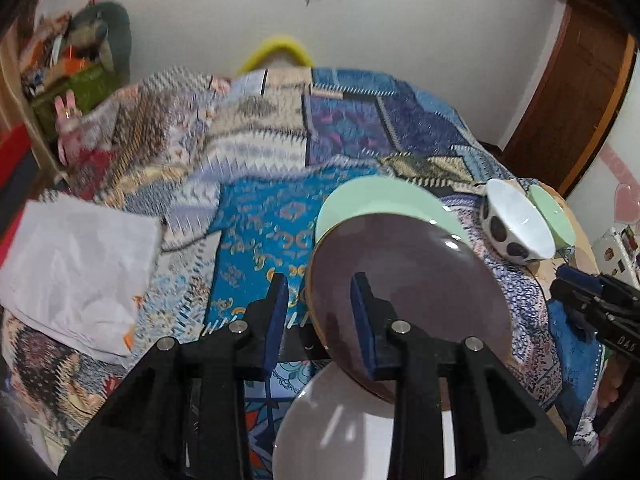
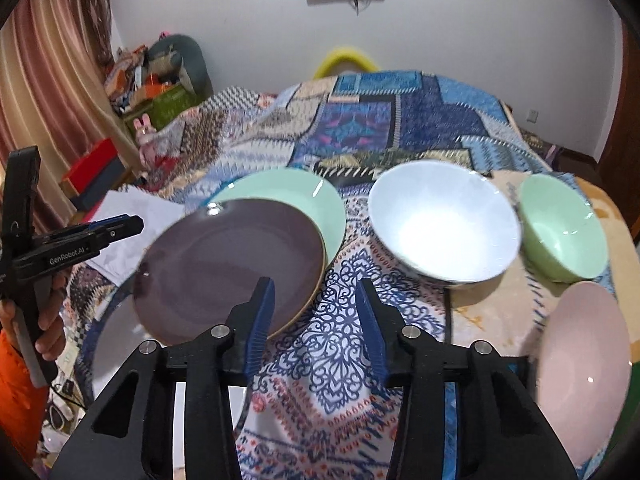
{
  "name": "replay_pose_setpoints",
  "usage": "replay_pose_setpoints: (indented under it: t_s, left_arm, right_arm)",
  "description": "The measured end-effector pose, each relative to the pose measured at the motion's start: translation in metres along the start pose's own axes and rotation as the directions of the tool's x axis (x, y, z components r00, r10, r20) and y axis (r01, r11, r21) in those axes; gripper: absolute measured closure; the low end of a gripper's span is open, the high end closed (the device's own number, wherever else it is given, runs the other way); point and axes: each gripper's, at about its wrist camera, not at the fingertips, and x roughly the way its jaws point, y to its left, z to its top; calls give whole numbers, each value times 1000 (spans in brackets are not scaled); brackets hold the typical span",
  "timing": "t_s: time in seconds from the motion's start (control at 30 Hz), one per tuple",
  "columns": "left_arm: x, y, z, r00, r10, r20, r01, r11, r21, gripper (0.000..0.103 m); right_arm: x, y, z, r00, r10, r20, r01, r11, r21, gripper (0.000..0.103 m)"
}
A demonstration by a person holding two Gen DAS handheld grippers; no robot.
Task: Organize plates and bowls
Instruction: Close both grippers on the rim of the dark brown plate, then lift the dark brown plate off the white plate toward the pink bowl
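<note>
A purple plate [image 1: 408,280] [image 2: 228,260] lies tilted on a white plate [image 1: 340,420] [image 2: 116,340] and overlaps a mint green plate [image 1: 376,200] [image 2: 304,200]. My left gripper [image 1: 320,312] [image 2: 134,224] is open; the purple plate's left rim lies between its fingers, with a gap to the left pad. To the right stand a white bowl with black dots [image 1: 516,224] [image 2: 444,220], a green bowl [image 1: 554,216] [image 2: 560,228] and a pink bowl [image 2: 584,368]. My right gripper [image 2: 316,316] [image 1: 568,284] is open over patterned cloth, its left finger over the purple plate's near edge.
Everything lies on a bed with a patchwork quilt [image 1: 280,140] [image 2: 400,120]. A crumpled white sheet [image 1: 80,272] lies at the left. Clutter and a green box [image 2: 168,92] stand in the far left corner beside a curtain [image 2: 48,100]. A wooden door [image 1: 572,100] is at the right.
</note>
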Motion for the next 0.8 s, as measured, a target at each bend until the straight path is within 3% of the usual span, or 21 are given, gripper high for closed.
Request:
replay_pose_setpoints:
  t_s: [0.2,0.53,0.8]
  left_arm:
    - [26,11,0,997,-41,-60,40,999,-20,74]
    - [45,5,1,989,-61,-135,64,998,20,83]
    - [51,8,4,981,-104,-163,106,994,3,83]
  right_arm:
    - [28,-3,2,998,1,-63,0,1000,20,76]
    - [54,0,4,992,21,-121,-16,999,42,79]
    - [64,-3,6,987,60,-147,-50,996,73,82]
